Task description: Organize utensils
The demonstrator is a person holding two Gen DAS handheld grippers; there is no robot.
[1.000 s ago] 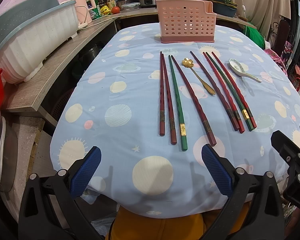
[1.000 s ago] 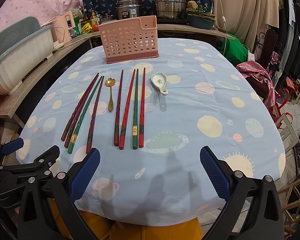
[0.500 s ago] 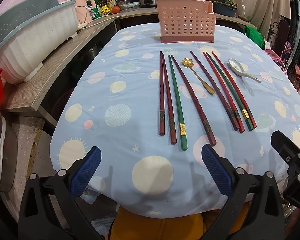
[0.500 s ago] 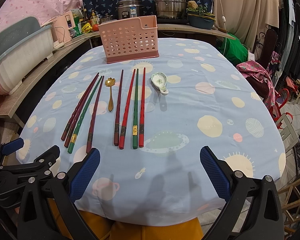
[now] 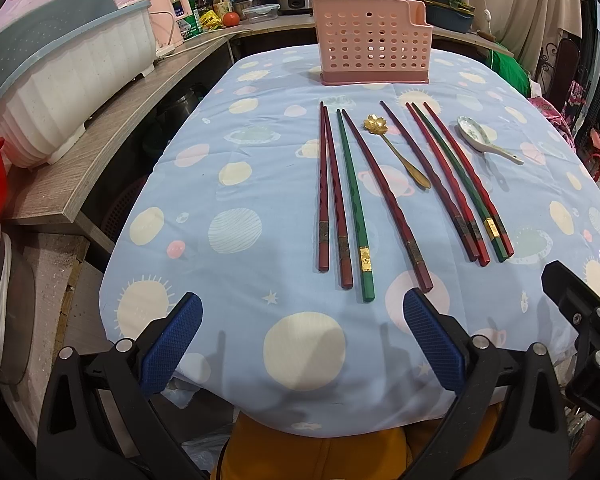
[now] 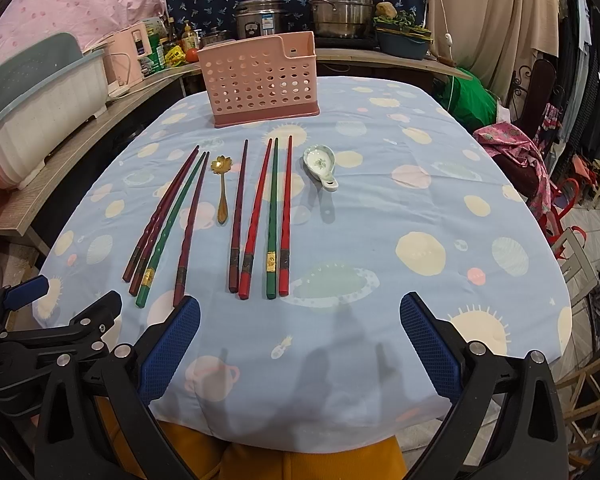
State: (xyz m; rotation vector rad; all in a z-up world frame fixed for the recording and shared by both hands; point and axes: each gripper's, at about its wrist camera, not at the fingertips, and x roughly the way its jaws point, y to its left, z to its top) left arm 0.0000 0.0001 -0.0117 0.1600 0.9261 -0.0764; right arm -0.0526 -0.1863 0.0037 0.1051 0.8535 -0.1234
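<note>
Chopsticks lie in two groups of four on the table, all forward of both tools and none yet in the pink perforated utensil holder, which stands upright at the far end. Long axes run from the holder toward the near table edge, butt ends nearest the tools.

Left group sits left of the gold flower-bowl spoon; right group sits between that spoon and the white ceramic spoon. Both spoons lie short of the holder, handles pointing away from it.

Left hand-held gripper: fingers spread wide, holding nothing, above the near table edge; the left group's butts, the green chopstick included, lie just beyond its fingertips. Right hand-held gripper: likewise wide open and empty, with the right group's butts just ahead of its left finger.

Judgement: each tool is nearer its own group. Reach is straight forward, and a chopstick's axis already points toward the holder.
</note>
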